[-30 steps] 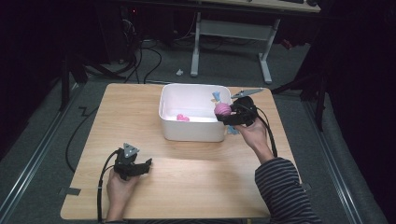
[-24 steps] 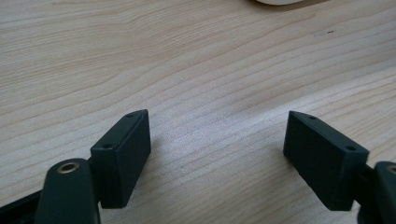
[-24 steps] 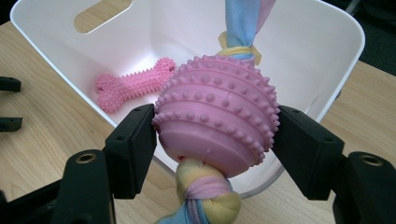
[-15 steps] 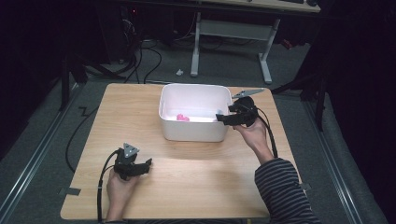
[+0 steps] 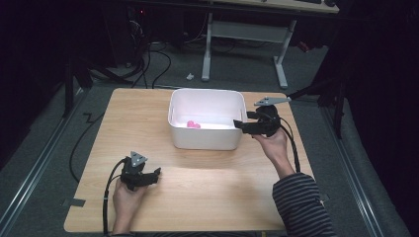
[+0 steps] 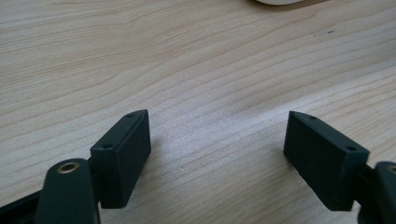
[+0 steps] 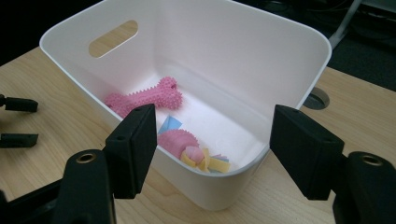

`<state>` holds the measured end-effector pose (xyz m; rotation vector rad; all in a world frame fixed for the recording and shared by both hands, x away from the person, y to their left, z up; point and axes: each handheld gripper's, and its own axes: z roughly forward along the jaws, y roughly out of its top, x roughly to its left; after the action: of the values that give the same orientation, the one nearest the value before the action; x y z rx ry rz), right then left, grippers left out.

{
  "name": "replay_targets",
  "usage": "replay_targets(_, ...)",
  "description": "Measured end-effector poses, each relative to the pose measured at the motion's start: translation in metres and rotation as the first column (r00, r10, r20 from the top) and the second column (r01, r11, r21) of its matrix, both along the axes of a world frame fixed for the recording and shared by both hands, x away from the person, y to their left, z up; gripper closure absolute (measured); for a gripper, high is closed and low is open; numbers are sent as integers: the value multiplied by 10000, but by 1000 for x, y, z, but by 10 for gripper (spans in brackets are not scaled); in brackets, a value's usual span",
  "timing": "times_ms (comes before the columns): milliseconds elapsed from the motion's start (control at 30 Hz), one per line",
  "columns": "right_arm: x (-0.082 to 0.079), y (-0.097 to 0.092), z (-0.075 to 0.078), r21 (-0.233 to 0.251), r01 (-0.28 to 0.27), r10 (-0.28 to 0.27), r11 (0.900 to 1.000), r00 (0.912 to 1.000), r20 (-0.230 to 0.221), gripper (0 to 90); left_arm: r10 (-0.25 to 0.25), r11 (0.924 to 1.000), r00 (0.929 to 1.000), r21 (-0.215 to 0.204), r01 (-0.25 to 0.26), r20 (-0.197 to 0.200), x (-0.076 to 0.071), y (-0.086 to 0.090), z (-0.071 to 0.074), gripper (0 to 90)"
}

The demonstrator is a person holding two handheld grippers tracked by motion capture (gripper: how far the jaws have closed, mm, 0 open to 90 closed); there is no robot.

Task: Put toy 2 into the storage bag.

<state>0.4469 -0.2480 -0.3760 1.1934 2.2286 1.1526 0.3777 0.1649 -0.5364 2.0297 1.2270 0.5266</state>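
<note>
A white bin (image 5: 205, 143) stands at the middle back of the wooden table (image 5: 217, 197). Inside it lie a pink spiky bone toy (image 7: 144, 98) and a round pink toy with yellow and blue flaps (image 7: 187, 147). From above, the bone (image 5: 193, 125) shows as a pink spot on the bin floor. My right gripper (image 5: 242, 127) hovers at the bin's right rim, pointing in. Its jaws (image 7: 212, 112) are wide open with nothing between them. My left gripper (image 5: 157, 175) rests on the table at the front left, open (image 6: 217, 119) over bare wood.
A cable hole (image 7: 318, 99) sits in the tabletop just beyond the bin. Behind the table are a white desk frame (image 5: 279, 54) and cables (image 5: 148, 54) on the dark floor. Bare wood lies in front of the bin.
One second ago my right gripper held the round pink toy over the bin's right side. It has let go, the toy now lies in the bin, and the jaws stand open.
</note>
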Motion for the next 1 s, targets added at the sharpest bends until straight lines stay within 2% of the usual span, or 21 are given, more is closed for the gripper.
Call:
replay_targets(133,-11,-6,7,19,75,-76,10000,9993,357,326,-2,10000,10000,4,2,-1,0,0,0,232)
replay_targets(267,-23,-15,9,344,202,-225,9992,9974,678,333,1,10000,10000,1,-1,-1,0,0,0,232)
replay_targets(567,-46,-35,6,546,420,-469,9976,9946,930,338,3,10000,10000,0,-3,1,0,0,0,232)
replay_targets(633,-51,-38,7,657,415,-487,9970,9925,1117,341,3,10000,10000,2,-3,3,0,0,0,232)
replay_targets(867,-65,-47,7,777,491,-588,9958,9900,1279,342,6,10000,10000,2,-6,1,0,0,0,233)
replay_targets(1000,-74,-49,12,846,527,-653,9950,9858,1546,344,6,10000,10000,4,-6,2,0,0,0,232)
